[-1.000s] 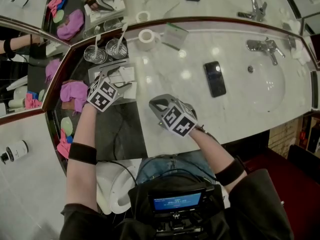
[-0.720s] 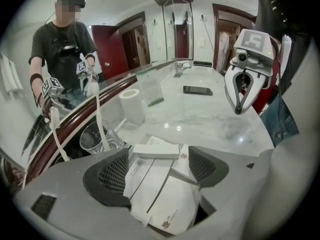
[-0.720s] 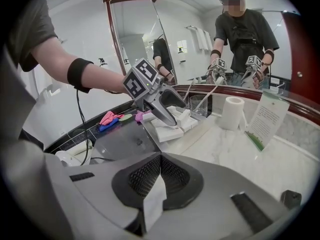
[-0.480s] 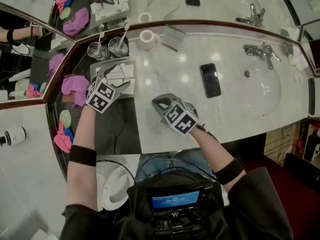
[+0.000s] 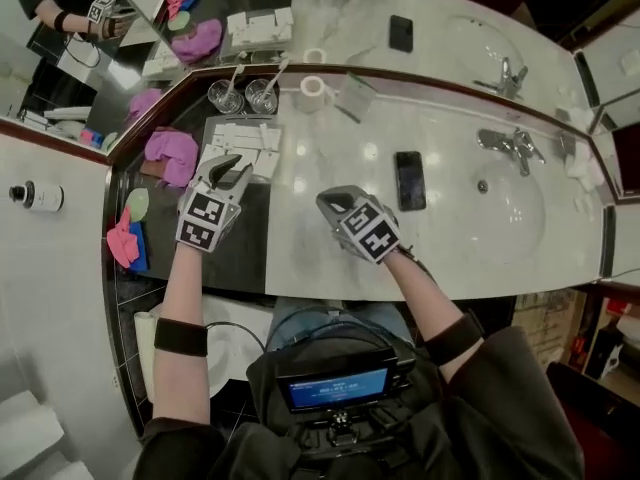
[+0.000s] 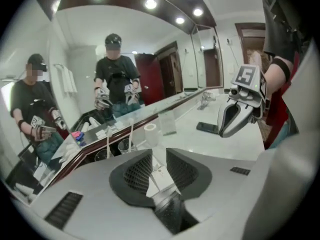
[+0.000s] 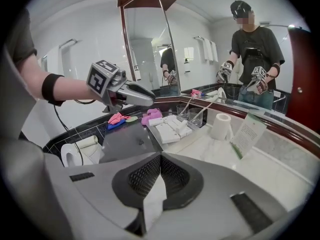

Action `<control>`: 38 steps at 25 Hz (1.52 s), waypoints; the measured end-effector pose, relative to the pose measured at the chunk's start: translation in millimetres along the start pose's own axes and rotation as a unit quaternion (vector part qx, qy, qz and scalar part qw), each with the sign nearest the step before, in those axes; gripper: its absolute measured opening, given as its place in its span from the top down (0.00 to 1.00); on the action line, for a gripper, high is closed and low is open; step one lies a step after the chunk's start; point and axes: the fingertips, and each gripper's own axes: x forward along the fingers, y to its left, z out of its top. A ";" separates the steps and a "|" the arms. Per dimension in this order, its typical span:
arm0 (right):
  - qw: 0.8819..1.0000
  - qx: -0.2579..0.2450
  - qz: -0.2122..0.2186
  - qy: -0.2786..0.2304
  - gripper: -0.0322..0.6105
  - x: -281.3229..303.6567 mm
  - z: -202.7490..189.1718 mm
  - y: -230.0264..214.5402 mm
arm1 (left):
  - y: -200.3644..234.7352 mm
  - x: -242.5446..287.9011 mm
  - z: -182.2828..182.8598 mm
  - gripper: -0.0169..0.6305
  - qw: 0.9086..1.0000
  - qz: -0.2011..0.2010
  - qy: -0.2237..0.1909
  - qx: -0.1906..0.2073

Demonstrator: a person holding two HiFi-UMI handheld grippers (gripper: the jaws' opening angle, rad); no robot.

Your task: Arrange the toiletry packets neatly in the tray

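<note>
Lifting clear of the tray (image 5: 209, 136), left gripper (image 5: 231, 166) is clamping a white packet (image 6: 161, 176), jaws just closing; right gripper (image 5: 335, 205) is pinching a thin packet (image 7: 152, 199).

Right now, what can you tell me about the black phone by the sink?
The phone is a flat black slab with rounded corners and a shiny top. It lies flat on the white marble counter, between the right gripper and the sink basin, its long side pointing toward the mirror. Only the counter touches it.
</note>
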 end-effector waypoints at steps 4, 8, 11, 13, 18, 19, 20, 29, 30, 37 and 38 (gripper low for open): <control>1.000 -0.013 0.001 -0.008 0.94 -16.3 2.6 -0.8 | -4.0 -46.7 8.4 0.97 0.993 0.072 -0.057 -0.077; 0.999 -0.023 0.005 -0.023 0.94 -23.7 5.1 0.0 | -23.5 -84.2 2.1 0.97 0.984 0.101 -0.073 -0.126; 0.999 -0.023 0.009 -0.035 0.94 -30.7 14.0 4.9 | -37.1 -105.2 -5.1 0.97 0.975 0.120 -0.086 -0.167; 0.999 -0.019 0.010 -0.044 0.94 -38.5 22.5 9.1 | -46.2 -115.8 -9.8 0.97 0.968 0.130 -0.095 -0.193; 0.998 -0.006 -0.003 -0.068 0.94 -50.3 27.0 0.8 | -64.1 -134.7 -25.6 0.97 0.951 0.154 -0.101 -0.247; 0.997 -0.003 -0.008 -0.073 0.94 -53.8 26.9 -0.8 | -67.1 -137.8 -28.4 0.97 0.948 0.158 -0.104 -0.257; 0.997 0.001 -0.011 -0.076 0.94 -57.3 26.0 -2.2 | -70.3 -140.0 -30.9 0.97 0.945 0.161 -0.105 -0.264; 0.995 -0.005 -0.036 -0.091 0.94 -76.8 21.8 -5.8 | -83.2 -144.4 -39.5 0.97 0.943 0.161 -0.103 -0.271; 0.995 -0.007 -0.038 -0.092 0.94 -77.8 22.4 -6.1 | -84.1 -144.5 -39.5 0.97 0.943 0.160 -0.104 -0.272; 0.995 -0.009 -0.043 -0.093 0.94 -80.7 24.6 -9.6 | -92.3 -142.2 -41.4 0.97 0.943 0.151 -0.103 -0.276; 0.995 -0.009 -0.043 -0.093 0.94 -79.8 24.6 -9.7 | -92.5 -142.2 -42.4 0.97 0.943 0.151 -0.103 -0.277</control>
